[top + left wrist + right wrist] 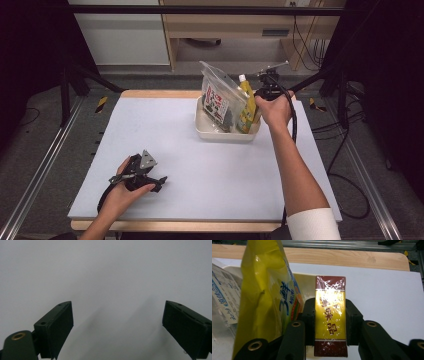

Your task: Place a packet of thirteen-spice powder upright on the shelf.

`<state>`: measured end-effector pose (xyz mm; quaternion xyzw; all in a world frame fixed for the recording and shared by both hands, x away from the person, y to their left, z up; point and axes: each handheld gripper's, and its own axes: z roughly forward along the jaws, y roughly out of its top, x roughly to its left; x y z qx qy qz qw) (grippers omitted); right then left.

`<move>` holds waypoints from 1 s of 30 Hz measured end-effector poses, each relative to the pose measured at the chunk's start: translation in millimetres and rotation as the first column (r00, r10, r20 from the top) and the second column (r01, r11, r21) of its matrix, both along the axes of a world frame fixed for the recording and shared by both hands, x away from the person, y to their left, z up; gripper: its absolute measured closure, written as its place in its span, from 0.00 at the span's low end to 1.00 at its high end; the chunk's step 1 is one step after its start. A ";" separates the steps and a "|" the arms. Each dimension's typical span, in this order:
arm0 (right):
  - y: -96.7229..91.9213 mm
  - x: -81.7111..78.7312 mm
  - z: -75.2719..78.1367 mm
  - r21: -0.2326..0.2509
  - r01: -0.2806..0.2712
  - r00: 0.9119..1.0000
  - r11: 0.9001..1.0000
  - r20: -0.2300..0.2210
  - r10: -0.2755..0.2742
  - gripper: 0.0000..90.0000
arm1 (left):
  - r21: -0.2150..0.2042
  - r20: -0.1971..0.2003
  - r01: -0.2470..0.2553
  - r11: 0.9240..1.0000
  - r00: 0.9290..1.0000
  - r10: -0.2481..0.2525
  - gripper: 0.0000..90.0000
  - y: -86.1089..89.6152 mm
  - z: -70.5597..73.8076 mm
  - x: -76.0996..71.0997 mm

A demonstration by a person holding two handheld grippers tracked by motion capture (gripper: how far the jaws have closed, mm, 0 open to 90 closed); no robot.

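Pale grey surface [200,165], wooden edge at far and near sides; dark frame rails and cables around it.

White rectangular tub [226,133] sits at the far right of the surface. Standing in it, crowded together: a clear plastic pouch [220,97] with a red-and-white printed label, leaning and rising above the rim; a yellow spouted pouch [246,105] with white cap, upright, just right of the clear one. In the right gripper view the yellow pouch [265,297] stands just beside the held item on its left and reaches higher than it; blue characters on it, a "3" legible, rest not readable. White label with blue print at the far left edge of that view, too small to read.

Right hand-held gripper [268,87] is at the tub's far right corner, hand below it. In its own view the right hand-held gripper [331,322] pinches a small flat packet [330,315], pads pressed on both long sides at mid-height. Packet: dark red ends, gold middle, glossy film wrap with glare. Long axis runs straight away from the camera, along the jaws. Gold-on-red characters run along the length; not legible through glare.

Left hand-held gripper [145,175] rests on the surface at near left, well apart from the tub. In its own view the left hand-held gripper [117,327] has jaws spread wide, nothing between them, bare surface ahead.
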<state>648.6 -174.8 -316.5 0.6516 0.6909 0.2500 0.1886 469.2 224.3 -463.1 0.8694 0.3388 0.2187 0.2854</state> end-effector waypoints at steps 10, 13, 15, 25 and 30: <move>-1.3 -3.6 -5.0 0.014 0.041 0.999 0.999 0.001 -0.041 0.75 | 0.006 0.007 0.010 1.000 1.000 -0.010 0.11 -2.6 2.0 -0.2; -3.6 -5.5 -5.9 0.028 0.046 0.999 0.999 0.001 -0.046 0.76 | 0.005 0.009 0.015 1.000 1.000 -0.015 0.11 -1.9 3.2 -0.3; -4.7 -6.1 -5.8 0.036 0.046 0.999 0.998 -0.003 -0.046 0.76 | -0.001 0.015 0.008 1.000 1.000 -0.008 0.11 -1.9 3.8 -0.5; 1.2 -1.6 -14.4 0.011 0.043 0.999 0.999 -0.026 -0.043 0.76 | -0.004 0.021 0.016 1.000 1.000 -0.016 0.11 -2.5 4.8 -1.0; 4.5 0.5 -24.8 0.002 0.037 0.999 0.999 -0.027 -0.037 0.75 | -0.002 0.016 0.015 1.000 1.000 -0.015 0.11 -1.6 4.9 -0.5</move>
